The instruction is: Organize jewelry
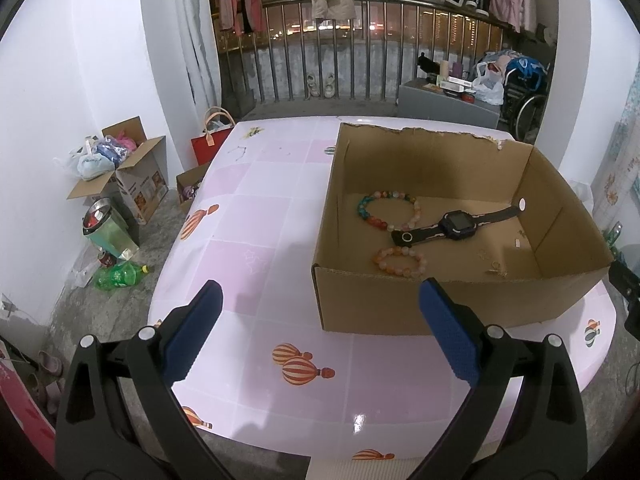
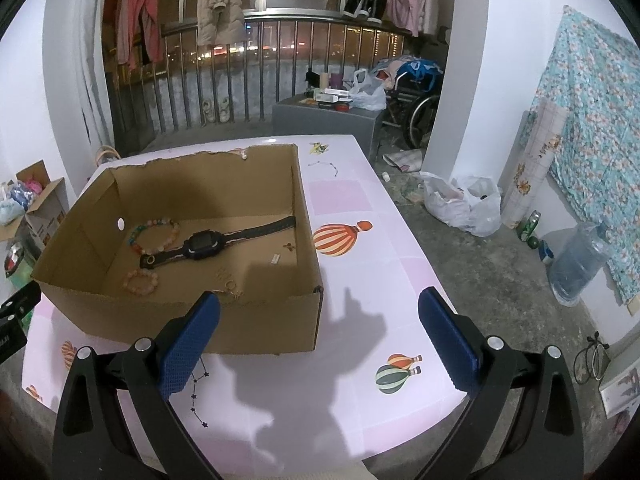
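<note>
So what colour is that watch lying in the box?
Black, with a dark bluish face; the watch shows best in the left wrist view.

Both wrist views look forward and down from near the surface's (image 1: pixel 256 216) front edge, sharing the cardboard box (image 1: pixel 400 304) between them

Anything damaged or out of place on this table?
The brown cardboard box has a ragged, torn far rim. A thin dark beaded chain lies on the pink tablecloth outside the box, apart from the black watch and bead bracelets inside.
</note>
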A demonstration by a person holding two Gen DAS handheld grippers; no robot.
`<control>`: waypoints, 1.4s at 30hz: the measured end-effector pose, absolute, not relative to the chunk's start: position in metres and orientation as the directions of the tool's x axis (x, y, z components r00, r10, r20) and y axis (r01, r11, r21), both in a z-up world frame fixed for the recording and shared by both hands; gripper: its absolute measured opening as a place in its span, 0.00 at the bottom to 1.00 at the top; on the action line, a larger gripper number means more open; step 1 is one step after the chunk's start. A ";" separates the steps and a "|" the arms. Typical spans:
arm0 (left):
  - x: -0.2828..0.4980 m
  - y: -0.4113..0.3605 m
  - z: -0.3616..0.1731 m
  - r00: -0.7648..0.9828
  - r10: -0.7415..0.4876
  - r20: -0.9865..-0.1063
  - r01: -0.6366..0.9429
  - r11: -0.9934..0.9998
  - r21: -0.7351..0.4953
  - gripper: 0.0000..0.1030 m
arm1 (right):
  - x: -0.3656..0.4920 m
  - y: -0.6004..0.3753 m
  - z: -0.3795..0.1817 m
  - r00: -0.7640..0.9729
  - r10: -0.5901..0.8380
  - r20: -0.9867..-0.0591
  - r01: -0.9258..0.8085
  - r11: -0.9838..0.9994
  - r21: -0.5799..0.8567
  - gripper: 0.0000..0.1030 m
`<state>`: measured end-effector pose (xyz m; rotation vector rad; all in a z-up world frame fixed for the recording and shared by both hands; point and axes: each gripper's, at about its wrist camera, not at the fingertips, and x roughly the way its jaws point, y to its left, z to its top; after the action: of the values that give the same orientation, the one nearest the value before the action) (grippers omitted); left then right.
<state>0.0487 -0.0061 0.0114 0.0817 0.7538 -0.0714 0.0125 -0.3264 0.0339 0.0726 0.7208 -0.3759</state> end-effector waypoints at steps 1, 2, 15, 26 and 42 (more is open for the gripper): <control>0.048 -0.006 0.011 0.726 -0.035 -0.687 0.094 0.994 0.048 0.92 | 0.012 -0.326 0.034 0.686 -0.311 -0.657 0.360 0.931 -0.064 0.94; 0.048 -0.005 0.011 0.726 -0.035 -0.687 0.093 0.995 0.048 0.92 | 0.012 -0.326 0.033 0.686 -0.312 -0.658 0.360 0.931 -0.066 0.94; 0.048 -0.003 0.011 0.727 -0.034 -0.686 0.093 0.995 0.048 0.92 | 0.011 -0.326 0.033 0.685 -0.311 -0.659 0.358 0.931 -0.067 0.94; 0.048 -0.003 0.011 0.726 -0.035 -0.687 0.093 0.995 0.048 0.92 | 0.011 -0.326 0.033 0.685 -0.310 -0.659 0.358 0.931 -0.066 0.94; 0.048 -0.002 0.011 0.726 -0.035 -0.686 0.094 0.994 0.048 0.92 | 0.011 -0.326 0.033 0.685 -0.311 -0.659 0.358 0.931 -0.067 0.94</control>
<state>0.0480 -0.0024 0.0114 0.0809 0.7546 -0.0712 0.0109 -0.3259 0.0328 0.0690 0.7249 -0.3747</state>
